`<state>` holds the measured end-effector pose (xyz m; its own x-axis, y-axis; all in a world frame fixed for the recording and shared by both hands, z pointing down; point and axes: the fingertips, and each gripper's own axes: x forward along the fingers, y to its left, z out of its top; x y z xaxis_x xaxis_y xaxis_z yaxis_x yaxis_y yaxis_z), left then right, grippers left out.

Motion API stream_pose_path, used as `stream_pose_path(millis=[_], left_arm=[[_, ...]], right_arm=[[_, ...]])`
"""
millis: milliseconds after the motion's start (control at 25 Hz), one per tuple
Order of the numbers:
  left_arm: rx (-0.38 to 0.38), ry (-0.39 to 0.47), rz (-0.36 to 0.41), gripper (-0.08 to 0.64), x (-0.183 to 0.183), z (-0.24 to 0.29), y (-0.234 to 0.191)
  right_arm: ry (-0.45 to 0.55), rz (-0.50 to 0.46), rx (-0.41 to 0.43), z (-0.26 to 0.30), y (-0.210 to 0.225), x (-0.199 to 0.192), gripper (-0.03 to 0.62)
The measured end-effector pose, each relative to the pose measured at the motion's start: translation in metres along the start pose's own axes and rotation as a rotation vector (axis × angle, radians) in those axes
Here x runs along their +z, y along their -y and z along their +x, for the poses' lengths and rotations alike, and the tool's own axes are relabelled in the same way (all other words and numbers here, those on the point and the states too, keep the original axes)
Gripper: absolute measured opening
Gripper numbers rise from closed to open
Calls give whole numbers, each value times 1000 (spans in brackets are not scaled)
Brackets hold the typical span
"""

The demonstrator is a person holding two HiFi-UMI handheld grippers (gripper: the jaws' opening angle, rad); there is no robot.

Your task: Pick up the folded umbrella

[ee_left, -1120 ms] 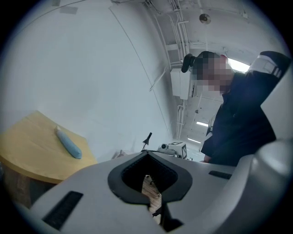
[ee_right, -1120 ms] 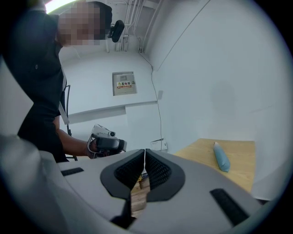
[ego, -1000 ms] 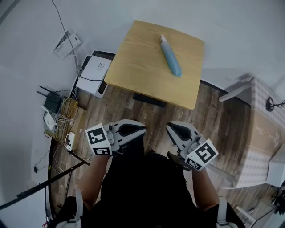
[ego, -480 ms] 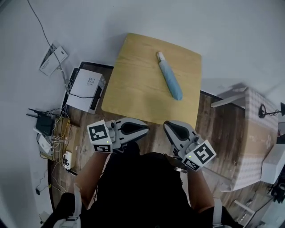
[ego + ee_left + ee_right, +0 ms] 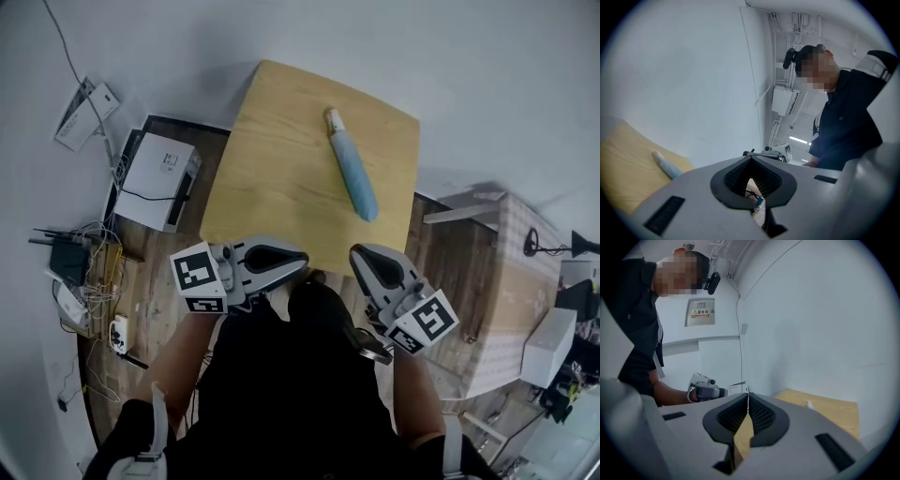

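Note:
The folded umbrella [image 5: 351, 161], light blue with a white handle at its far end, lies on the right half of a small wooden table [image 5: 272, 159]. My left gripper [image 5: 302, 255] and right gripper [image 5: 356, 253] hover side by side at the table's near edge, well short of the umbrella. Both are shut with nothing between the jaws. In the left gripper view, the umbrella [image 5: 668, 166] shows at the lower left on the table [image 5: 623, 168], past the shut left gripper [image 5: 751, 159]. The right gripper view has the table [image 5: 834, 411] to the right of the shut right gripper [image 5: 748, 395].
A white box [image 5: 155, 178] sits on the wooden floor left of the table, with a router and tangled cables [image 5: 70, 258] beside it. A cloth-covered table [image 5: 511, 281] stands at the right. A pale wall rises behind the wooden table.
The table and umbrella have drawn closer in the head view. Both grippers have moved forward to the table's near edge, still shut.

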<state>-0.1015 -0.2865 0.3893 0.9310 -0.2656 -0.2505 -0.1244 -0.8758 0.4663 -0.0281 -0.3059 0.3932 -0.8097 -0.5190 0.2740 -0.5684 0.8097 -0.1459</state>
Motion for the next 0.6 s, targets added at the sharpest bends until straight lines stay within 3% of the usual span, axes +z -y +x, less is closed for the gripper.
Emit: stream_pose_path(millis=[280, 600], left_arm=[[99, -8, 17, 9, 0, 8, -40], [205, -55, -3, 11, 2, 22, -70]], right_arm=[[-26, -9, 60, 28, 34, -4, 20], [-22, 10, 85, 63, 108, -6, 21]])
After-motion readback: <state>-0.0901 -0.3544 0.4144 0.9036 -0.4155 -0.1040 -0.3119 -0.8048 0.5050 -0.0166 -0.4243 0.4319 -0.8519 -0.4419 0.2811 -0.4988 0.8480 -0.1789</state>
